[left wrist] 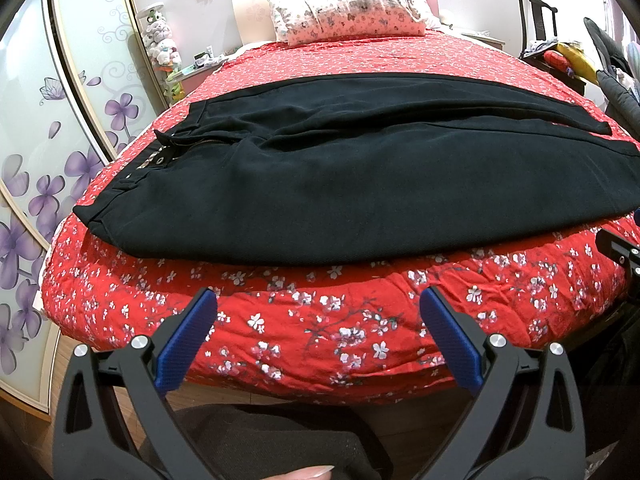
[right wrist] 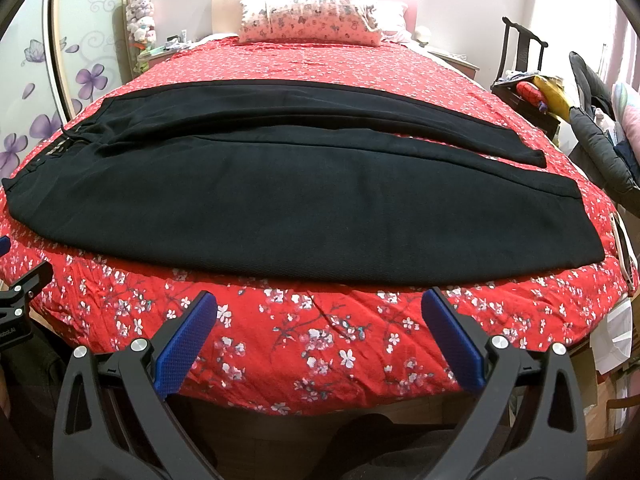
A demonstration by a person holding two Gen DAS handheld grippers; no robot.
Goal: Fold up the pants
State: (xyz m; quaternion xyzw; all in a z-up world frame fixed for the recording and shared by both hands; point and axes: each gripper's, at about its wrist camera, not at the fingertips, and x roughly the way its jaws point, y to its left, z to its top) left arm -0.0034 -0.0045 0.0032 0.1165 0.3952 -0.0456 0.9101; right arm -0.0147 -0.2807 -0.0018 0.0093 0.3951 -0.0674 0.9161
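Note:
Black pants (left wrist: 340, 176) lie flat across the red floral bedspread (left wrist: 320, 328), waistband and open zipper at the left, both legs stretching right side by side. They also show in the right wrist view (right wrist: 248, 200). My left gripper (left wrist: 318, 308) is open and empty, held off the bed's near edge, short of the pants. My right gripper (right wrist: 320, 308) is open and empty in the same stance, facing the leg part. Part of the right gripper shows at the right edge of the left wrist view (left wrist: 624, 252).
A floral pillow (right wrist: 312, 20) lies at the head of the bed. A wardrobe with purple flower doors (left wrist: 48, 168) stands on the left. A dark chair with clutter (right wrist: 536, 88) and a dark jacket (right wrist: 600, 148) are on the right. A phone-like object (right wrist: 625, 248) lies at the bed's right edge.

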